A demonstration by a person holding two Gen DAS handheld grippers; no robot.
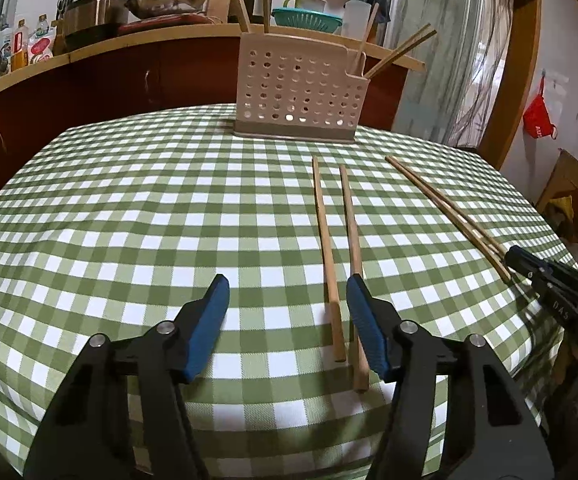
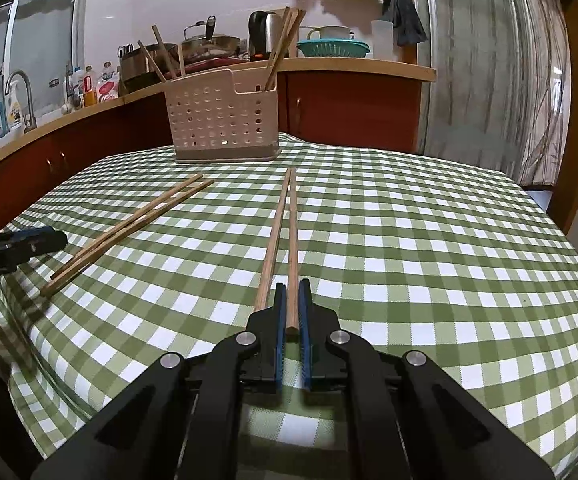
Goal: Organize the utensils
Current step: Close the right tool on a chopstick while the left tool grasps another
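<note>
A beige perforated utensil holder (image 1: pixel 297 84) stands at the far side of the green checked table and holds several chopsticks; it also shows in the right wrist view (image 2: pixel 225 116). One pair of wooden chopsticks (image 1: pixel 335 252) lies in front of my left gripper (image 1: pixel 287 292), which is open, its right finger beside them. My right gripper (image 2: pixel 293 300) is shut on one chopstick (image 2: pixel 293 256) of a second pair, the other chopstick (image 2: pixel 275 240) lying just left of its fingers. In the left wrist view this pair (image 1: pixel 445 208) and the right gripper (image 1: pixel 529 264) are at the right.
The table's checked cloth (image 1: pixel 129 208) drops off at the near and right edges. A counter with pots, bottles, a kettle and a teal colander (image 1: pixel 307 18) runs behind the table. A wooden chair (image 1: pixel 577 196) stands at the right.
</note>
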